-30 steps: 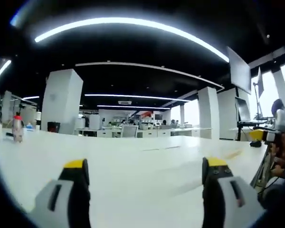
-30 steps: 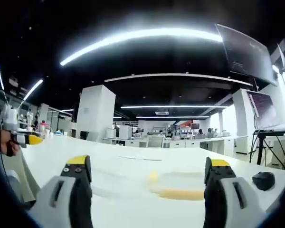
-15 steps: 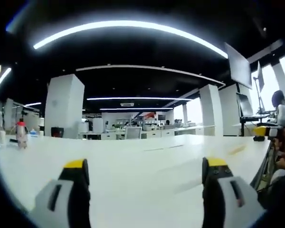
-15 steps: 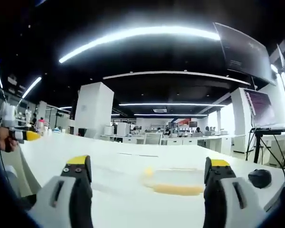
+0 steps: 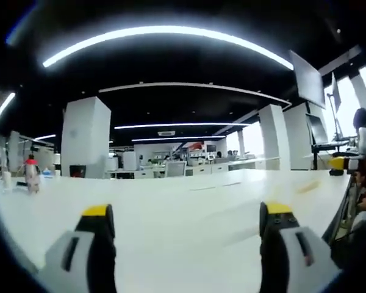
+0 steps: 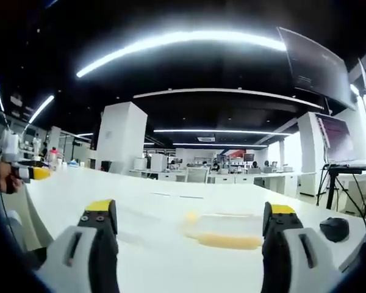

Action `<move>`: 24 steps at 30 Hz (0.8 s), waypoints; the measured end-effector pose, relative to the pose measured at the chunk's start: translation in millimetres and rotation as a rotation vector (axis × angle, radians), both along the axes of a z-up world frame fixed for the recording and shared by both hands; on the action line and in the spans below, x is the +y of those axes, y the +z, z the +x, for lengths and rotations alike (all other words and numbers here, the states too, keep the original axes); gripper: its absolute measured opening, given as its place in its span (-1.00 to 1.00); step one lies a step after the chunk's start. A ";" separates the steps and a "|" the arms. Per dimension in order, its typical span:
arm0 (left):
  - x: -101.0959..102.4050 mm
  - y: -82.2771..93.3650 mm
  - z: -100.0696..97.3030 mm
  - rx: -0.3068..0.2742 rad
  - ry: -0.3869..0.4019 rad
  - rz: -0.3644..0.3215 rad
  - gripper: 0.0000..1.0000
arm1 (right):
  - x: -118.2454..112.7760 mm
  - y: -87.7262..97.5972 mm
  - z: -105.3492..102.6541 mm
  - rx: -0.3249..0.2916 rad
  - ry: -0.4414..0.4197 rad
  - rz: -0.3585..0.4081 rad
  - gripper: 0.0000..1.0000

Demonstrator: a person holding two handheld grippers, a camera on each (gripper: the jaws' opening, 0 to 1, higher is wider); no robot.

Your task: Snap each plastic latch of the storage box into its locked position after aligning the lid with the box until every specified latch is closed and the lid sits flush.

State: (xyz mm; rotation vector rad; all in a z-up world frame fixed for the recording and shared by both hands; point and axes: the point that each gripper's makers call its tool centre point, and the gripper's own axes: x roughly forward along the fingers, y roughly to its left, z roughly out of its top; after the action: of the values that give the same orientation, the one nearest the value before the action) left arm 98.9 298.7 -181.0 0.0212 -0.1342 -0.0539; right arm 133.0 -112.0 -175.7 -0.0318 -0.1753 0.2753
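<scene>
**Both cameras drift slightly; jaws stay spread over the white counter**

Since a second ago both views have shifted a little: the far bottle sits a bit further right in the left gripper view, and the dark round object lower in the right gripper view.

Left hand-held gripper (image 5: 186, 213) has its grey, yellow-tipped jaws wide apart, nothing between them. Right hand-held gripper (image 6: 189, 213) is spread equally wide and empty. Ahead of it, between the jaws but well apart from them, a pale translucent shape with a yellow edge (image 6: 222, 232) lies flat on the counter (image 6: 158, 207); it is too blurred to tell whether it is the storage box. A dark round object (image 6: 334, 229) rests to its right.

The counter is smooth, glossy white. A red-capped bottle (image 5: 31, 174) stands far left. Beyond is an open office with white pillars (image 5: 84, 137) and curved ceiling light strips (image 5: 165, 33).
</scene>
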 end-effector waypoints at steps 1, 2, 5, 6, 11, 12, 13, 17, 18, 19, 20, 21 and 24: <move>2.7 -0.5 -0.8 0.004 0.008 -0.007 0.99 | 0.0 0.2 -0.5 -0.002 -0.002 -0.002 1.00; 4.2 -0.7 -1.3 0.006 0.014 -0.005 0.99 | -0.3 0.5 -1.1 -0.006 -0.006 -0.004 1.00; 10.2 1.6 -2.8 0.003 0.028 0.002 0.99 | -2.0 1.2 -1.7 -0.012 -0.011 -0.005 1.00; 11.9 2.7 -3.2 0.002 0.031 0.000 0.99 | -2.8 1.5 -1.7 -0.012 -0.012 -0.002 1.00; 15.6 5.6 -3.3 0.003 0.033 -0.001 0.99 | -4.0 4.3 -1.6 -0.020 -0.012 0.007 1.00; 15.8 5.6 -3.5 0.003 0.032 -0.001 0.99 | -3.8 4.3 -1.6 -0.021 -0.012 0.007 1.00; 16.0 5.6 -3.5 0.004 0.032 -0.002 0.99 | -3.3 3.6 -1.3 -0.021 -0.011 0.004 1.00; 17.2 8.1 -4.6 -0.003 0.032 -0.011 0.99 | -3.0 1.3 -1.0 -0.015 -0.012 0.010 1.00; 17.3 8.5 -4.7 -0.004 0.032 -0.010 0.99 | -3.1 0.9 -1.0 -0.014 -0.013 0.011 1.00; 17.7 9.2 -4.7 -0.009 0.032 -0.005 0.99 | -3.2 0.5 -0.9 -0.013 -0.014 0.013 1.00; 17.9 9.3 -4.6 -0.010 0.031 -0.004 0.99 | -3.1 0.4 -0.9 -0.012 -0.013 0.013 1.00; 18.3 8.7 -4.4 -0.009 0.029 -0.006 0.99 | -3.2 0.3 -0.9 -0.013 -0.013 0.014 1.00; 18.1 7.0 -4.4 -0.004 0.027 -0.014 0.99 | -3.1 0.1 -1.4 -0.015 -0.012 0.011 1.00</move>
State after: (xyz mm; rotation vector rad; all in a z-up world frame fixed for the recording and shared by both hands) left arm 94.5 316.8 -174.1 0.0088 -0.1380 -0.0261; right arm 131.6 -115.2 -175.6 -0.0242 -0.1914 0.2621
